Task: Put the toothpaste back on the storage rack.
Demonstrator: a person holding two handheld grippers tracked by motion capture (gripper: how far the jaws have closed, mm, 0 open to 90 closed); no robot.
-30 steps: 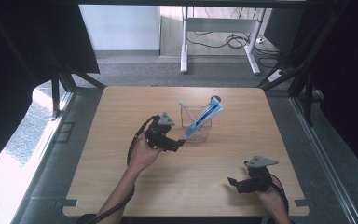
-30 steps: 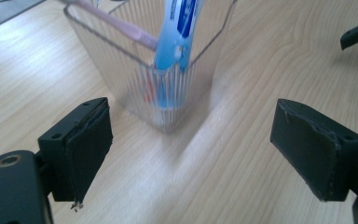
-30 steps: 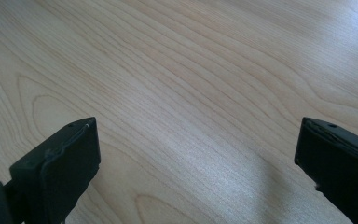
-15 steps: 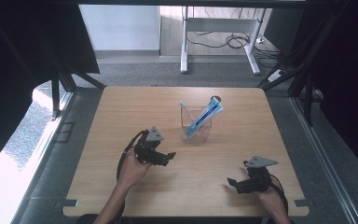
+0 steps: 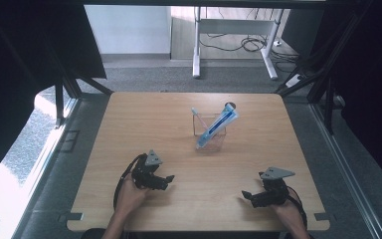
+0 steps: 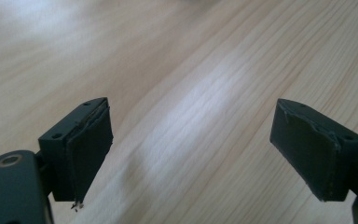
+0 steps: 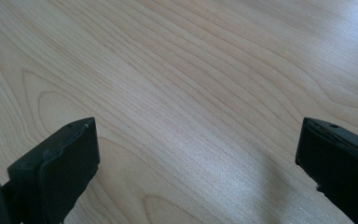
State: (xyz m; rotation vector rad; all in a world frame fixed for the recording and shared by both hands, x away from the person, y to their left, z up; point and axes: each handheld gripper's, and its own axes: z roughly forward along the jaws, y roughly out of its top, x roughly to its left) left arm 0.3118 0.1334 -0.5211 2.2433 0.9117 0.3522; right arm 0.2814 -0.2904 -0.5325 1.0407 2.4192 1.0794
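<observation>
A clear square cup (image 5: 209, 131) stands near the middle of the wooden table (image 5: 144, 124). A blue and white tube (image 5: 218, 128) leans in it, along with a thin pale stick (image 5: 197, 115). My left gripper (image 5: 167, 179) rests near the front left of the table, well short of the cup, open with nothing between its jaws (image 6: 191, 154). My right gripper (image 5: 247, 195) sits low at the front right, also open and empty (image 7: 198, 158). Both gripper views look down on bare wood grain.
The table's front edge (image 5: 194, 230) runs just below both hands. Dark frame legs (image 5: 64, 89) flank the table on the left and right. A white desk frame (image 5: 229, 45) with cables stands on the floor beyond the far edge.
My left gripper has drawn back from beside the cup toward the front left of the table. The right gripper stayed nearly still. The tube remains leaning in the cup.
</observation>
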